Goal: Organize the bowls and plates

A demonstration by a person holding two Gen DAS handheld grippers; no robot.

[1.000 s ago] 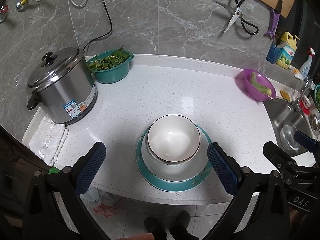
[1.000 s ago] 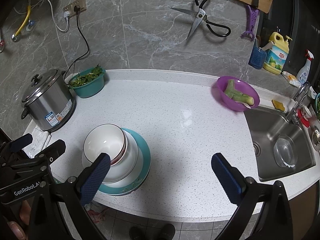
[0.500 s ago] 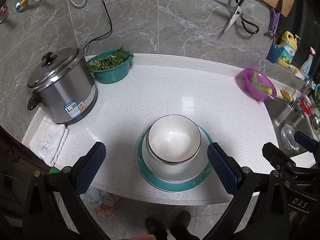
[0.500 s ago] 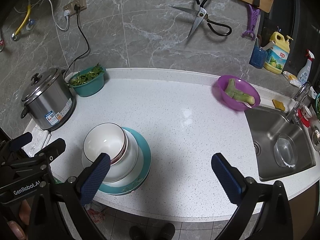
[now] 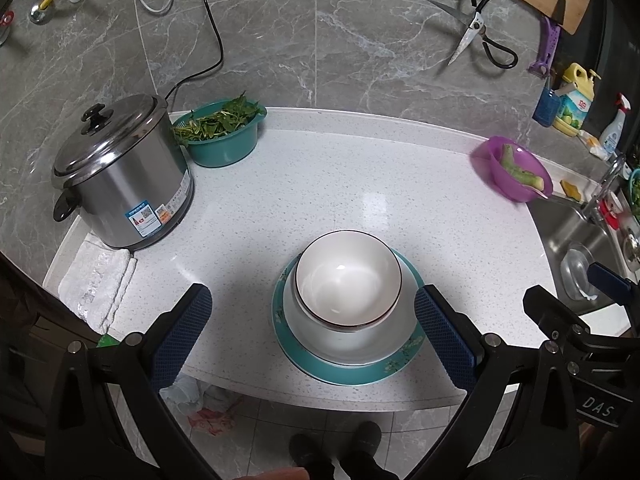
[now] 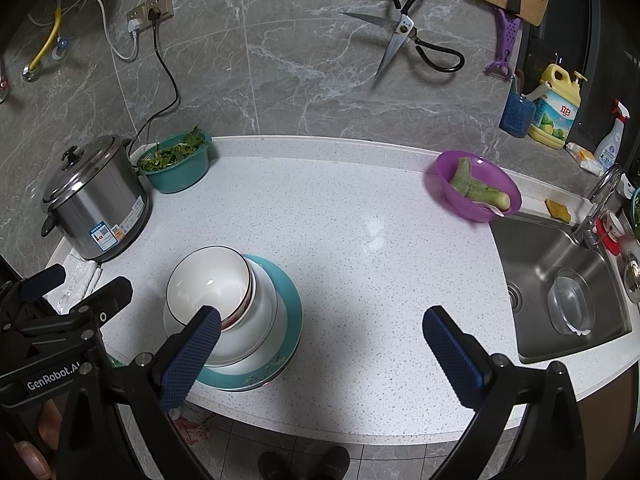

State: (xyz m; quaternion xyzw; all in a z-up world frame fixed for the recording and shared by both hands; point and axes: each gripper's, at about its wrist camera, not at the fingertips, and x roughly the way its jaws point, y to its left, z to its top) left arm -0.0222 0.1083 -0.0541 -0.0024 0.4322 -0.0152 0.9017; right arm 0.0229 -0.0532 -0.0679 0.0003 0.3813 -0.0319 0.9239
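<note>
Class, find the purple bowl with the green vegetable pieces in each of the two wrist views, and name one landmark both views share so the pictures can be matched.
Left wrist view: the purple bowl sits at the far right edge of the counter, beside the sink.
Right wrist view: the purple bowl is right of centre, just behind the sink's near corner.
Shared landmark: the scissors hanging on the wall above.

Overhead light is falling evenly on the white bench (image 5: 280,184), leaving a soft glare patch near its middle and a small glint inside the top bowl (image 5: 347,278). Shadows are staying faint. Both views are sharp, bending strongly at the edges, with corners going black.
</note>
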